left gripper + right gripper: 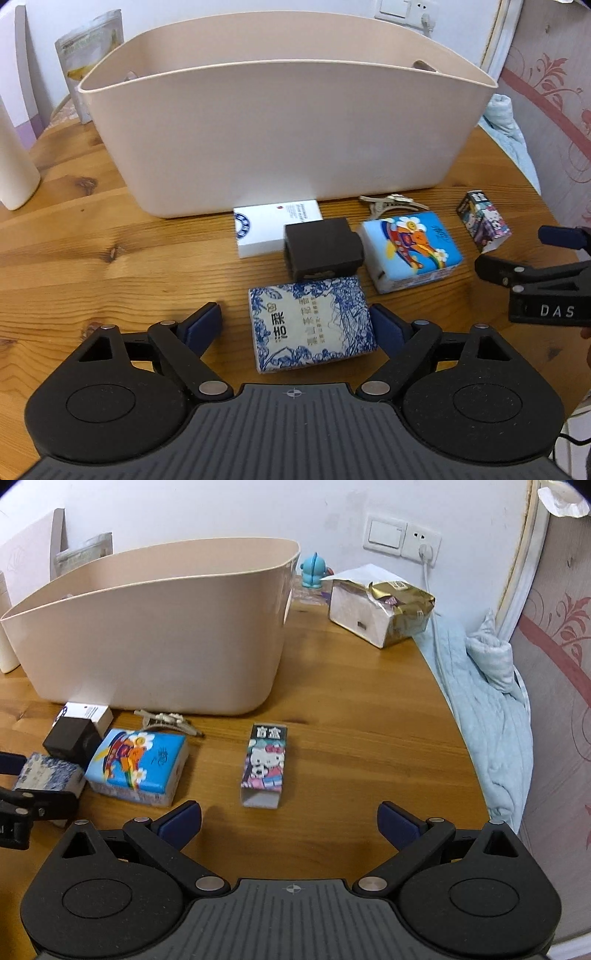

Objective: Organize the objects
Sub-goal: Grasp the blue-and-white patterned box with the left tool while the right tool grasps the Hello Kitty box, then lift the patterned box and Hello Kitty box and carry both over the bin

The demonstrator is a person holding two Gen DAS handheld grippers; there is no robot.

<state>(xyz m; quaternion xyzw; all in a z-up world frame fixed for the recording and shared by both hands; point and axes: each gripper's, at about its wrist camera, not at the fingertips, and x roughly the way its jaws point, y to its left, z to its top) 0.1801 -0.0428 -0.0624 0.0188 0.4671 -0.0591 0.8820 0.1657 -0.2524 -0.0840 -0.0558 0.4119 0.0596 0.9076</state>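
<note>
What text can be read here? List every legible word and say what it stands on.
"DAS": on the right gripper, seen from the left wrist.
"盲盒": top of the Hello Kitty box.
Blue-and-white tissue pack: large Chinese characters, too blurred to read surely.
White box: small print, unreadable.
Cartoon tissue pack: handwriting-style mark, unreadable.

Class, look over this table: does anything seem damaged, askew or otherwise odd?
The small cartoon box lies flat with its near end flap open. By the wall, a foil packet looks crumpled and torn open. Nothing is spilled.
</note>
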